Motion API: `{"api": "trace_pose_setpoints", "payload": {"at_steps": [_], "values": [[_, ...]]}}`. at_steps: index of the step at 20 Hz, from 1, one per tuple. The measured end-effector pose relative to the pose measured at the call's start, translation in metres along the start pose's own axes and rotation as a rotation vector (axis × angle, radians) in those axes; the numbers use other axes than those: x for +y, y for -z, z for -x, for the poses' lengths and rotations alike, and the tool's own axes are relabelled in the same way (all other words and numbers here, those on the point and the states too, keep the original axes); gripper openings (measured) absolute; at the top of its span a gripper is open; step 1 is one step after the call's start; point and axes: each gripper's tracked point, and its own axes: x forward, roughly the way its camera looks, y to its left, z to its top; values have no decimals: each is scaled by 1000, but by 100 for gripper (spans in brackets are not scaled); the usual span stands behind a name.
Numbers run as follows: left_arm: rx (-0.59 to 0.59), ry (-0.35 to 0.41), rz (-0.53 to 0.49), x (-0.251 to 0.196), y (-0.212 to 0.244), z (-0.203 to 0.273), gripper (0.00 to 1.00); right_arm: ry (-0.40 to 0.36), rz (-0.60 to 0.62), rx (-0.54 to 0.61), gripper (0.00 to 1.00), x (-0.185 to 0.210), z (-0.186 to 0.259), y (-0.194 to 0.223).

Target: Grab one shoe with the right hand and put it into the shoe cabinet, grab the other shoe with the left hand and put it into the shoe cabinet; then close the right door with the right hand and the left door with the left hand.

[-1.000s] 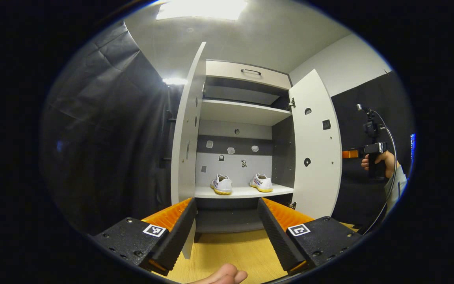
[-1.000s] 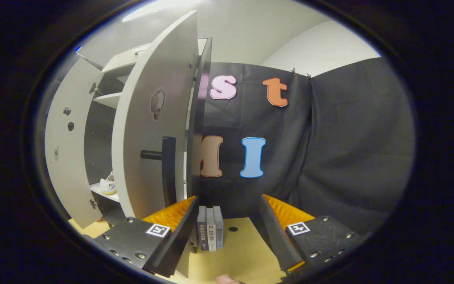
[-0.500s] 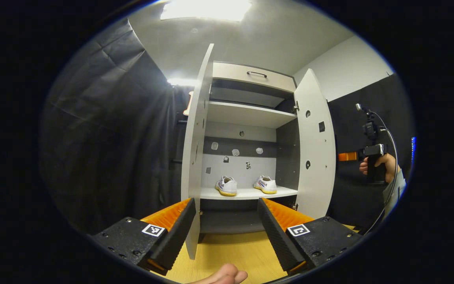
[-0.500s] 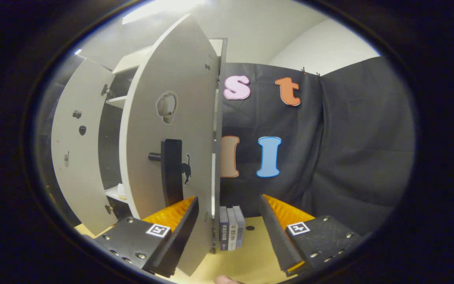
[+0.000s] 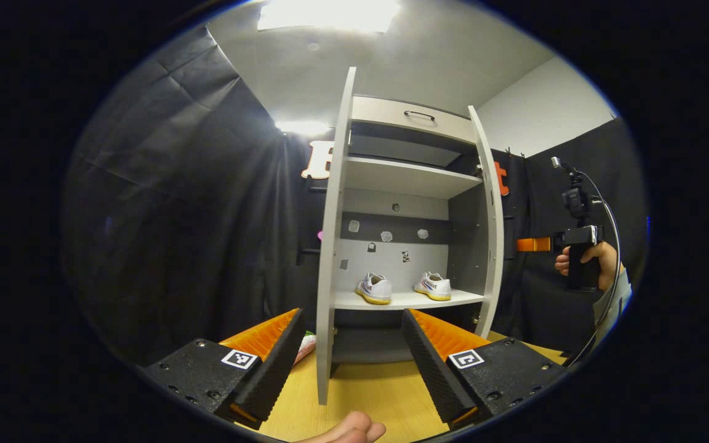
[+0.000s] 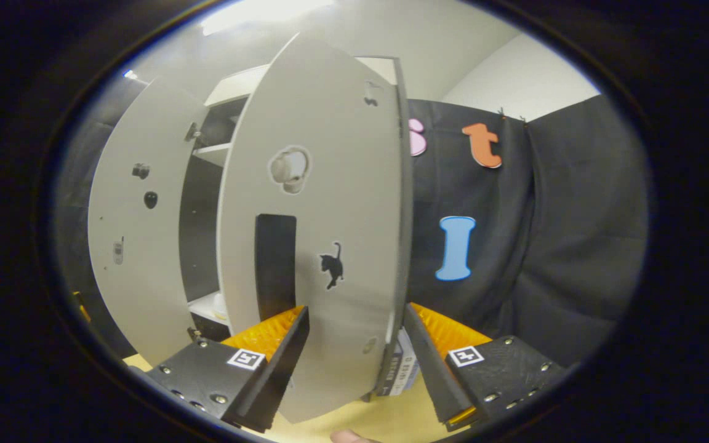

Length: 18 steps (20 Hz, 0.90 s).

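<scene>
Shoes (image 5: 402, 287): we are seeing both sitting on the cabinet shelf (image 5: 354, 301)
Left hand-held gripper (image 5: 352, 357): gaping wide, holding nothing
Right hand-held gripper (image 6: 354, 357): gaping wide, facing the right door (image 6: 324, 234)

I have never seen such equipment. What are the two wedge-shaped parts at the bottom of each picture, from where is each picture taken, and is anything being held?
A person holds one hand-held gripper in each hand; there is no robot arm. A camera rides on each gripper, so its own two fingers show at the bottom.

The left gripper view looks into the shoe cabinet: the left gripper is open and holds nothing. Two white shoes stand on a shelf. Far right, a hand holds the other gripper.

The right gripper view faces the outside of the right door with its dark handle. The right gripper is open, close to the door. Both doors are not yet closed.
</scene>
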Motion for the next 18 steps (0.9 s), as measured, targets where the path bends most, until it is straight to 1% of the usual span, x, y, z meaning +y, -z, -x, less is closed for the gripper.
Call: {"api": "trace_pose_setpoints", "payload": {"at_steps": [2, 3, 4, 5, 6, 7, 8, 9, 11, 13, 14, 15, 16, 17, 18], "values": [[7, -23, -2, 13, 1, 2, 97, -28, 20, 15, 92, 24, -6, 11], [10, -34, -6, 20, 1, 1, 97, -30, 36, 4, 94, 30, -7, 13], [14, -48, -10, 27, 1, 0, 97, -27, 45, -4, 92, 35, -6, 15], [20, -61, -12, 35, 2, 0, 97, -24, 52, -7, 94, 40, -5, 17], [22, -74, -12, 44, 1, -1, 97, -22, 53, -7, 92, 44, -4, 21], [23, -84, -7, 50, -1, -2, 97, -19, 52, -7, 92, 46, -1, 23], [22, -89, -2, 55, -2, -2, 97, -20, 49, -10, 94, 49, 5, 26], [22, -94, 2, 60, -4, -2, 97, -23, 44, -13, 92, 50, 12, 27], [17, -112, -3, 73, -7, -3, 96, -34, 35, -16, 96, 52, 25, 31], [19, -140, -20, 91, -9, -4, 96, -36, 23, -19, 96, 54, 38, 36], [25, -155, -24, 101, -10, -5, 93, -35, 19, -19, 94, 53, 46, 40], [28, -167, -25, 109, -14, -7, 96, -29, 12, -18, 96, 53, 54, 43], [26, -178, -25, 117, -18, -10, 93, -19, 1, -18, 94, 52, 63, 48], [24, -196, -26, 127, -22, -13, 96, -16, -8, -17, 94, 53, 73, 53], [14, -216, -27, 136, -28, -17, 96, -24, -16, -22, 94, 57, 82, 56]]}}
